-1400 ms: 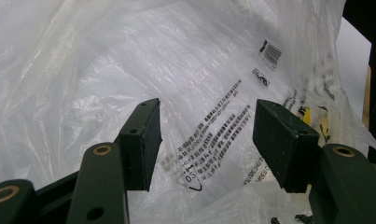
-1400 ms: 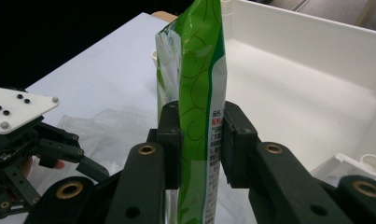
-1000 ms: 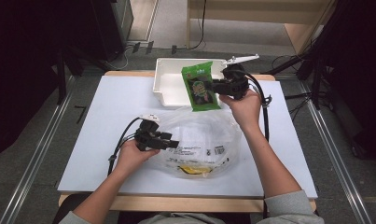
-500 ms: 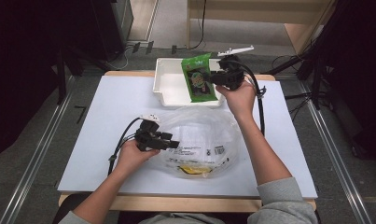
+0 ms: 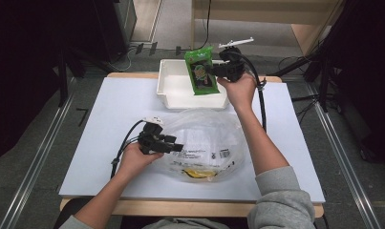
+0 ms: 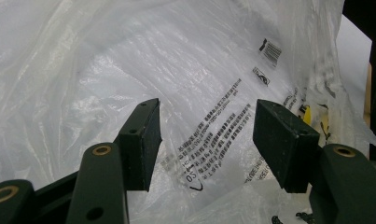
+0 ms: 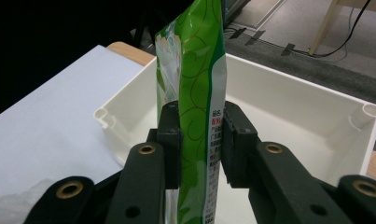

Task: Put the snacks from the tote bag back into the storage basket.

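The right tongs (image 5: 213, 71) are clenched on the flat green foil snack packet (image 5: 201, 70), holding it upright on edge above the shallow white plastic tray (image 5: 167, 86) at the far side of the white tabletop (image 5: 99, 124). The left tongs (image 5: 176, 147) rest released, jaws apart, against the crumpled clear plastic bag with black print (image 5: 204, 138) near the person. The step in hand looks like carrying the packet to that bag. To do it well, grip the bag's rim with the left tongs and lift it wide, then bring the packet in low, narrow edge first. Where the bag's mouth lies is hard to make out. A yellow item (image 5: 198, 173) inside is blurred by the film.
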Action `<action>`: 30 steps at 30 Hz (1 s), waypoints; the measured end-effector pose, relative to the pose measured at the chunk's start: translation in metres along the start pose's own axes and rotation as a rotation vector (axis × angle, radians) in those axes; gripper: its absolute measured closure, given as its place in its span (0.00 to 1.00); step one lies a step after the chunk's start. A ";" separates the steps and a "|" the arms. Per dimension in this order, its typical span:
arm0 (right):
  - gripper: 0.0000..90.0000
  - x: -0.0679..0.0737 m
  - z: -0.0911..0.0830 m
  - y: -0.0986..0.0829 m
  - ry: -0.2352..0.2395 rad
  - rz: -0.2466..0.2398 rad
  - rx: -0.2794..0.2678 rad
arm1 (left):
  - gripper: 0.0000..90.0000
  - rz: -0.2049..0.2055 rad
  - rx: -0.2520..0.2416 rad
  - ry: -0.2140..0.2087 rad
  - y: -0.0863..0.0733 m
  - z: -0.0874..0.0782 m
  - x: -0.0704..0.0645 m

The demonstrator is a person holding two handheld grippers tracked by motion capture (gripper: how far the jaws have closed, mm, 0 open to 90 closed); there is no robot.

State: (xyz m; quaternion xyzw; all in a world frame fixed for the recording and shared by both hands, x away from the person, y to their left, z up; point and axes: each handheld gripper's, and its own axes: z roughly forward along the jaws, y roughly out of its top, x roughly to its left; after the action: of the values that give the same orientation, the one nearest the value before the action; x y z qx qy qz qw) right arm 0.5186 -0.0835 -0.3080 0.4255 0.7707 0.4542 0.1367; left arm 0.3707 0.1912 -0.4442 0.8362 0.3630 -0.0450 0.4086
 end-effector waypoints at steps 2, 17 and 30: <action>0.82 -0.004 0.005 0.003 -0.002 0.016 -0.005 | 0.47 -0.003 0.004 0.000 0.000 0.000 0.001; 0.82 -0.023 0.047 0.011 -0.030 0.074 0.005 | 0.47 -0.007 0.004 -0.014 0.000 0.000 0.002; 0.82 -0.033 0.091 0.008 -0.143 0.064 0.016 | 0.47 0.002 0.018 -0.023 0.000 0.003 0.001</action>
State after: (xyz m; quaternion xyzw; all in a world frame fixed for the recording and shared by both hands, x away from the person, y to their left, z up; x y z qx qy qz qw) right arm 0.5966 -0.0543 -0.3574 0.4824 0.7487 0.4204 0.1736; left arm 0.3719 0.1892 -0.4466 0.8397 0.3570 -0.0576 0.4052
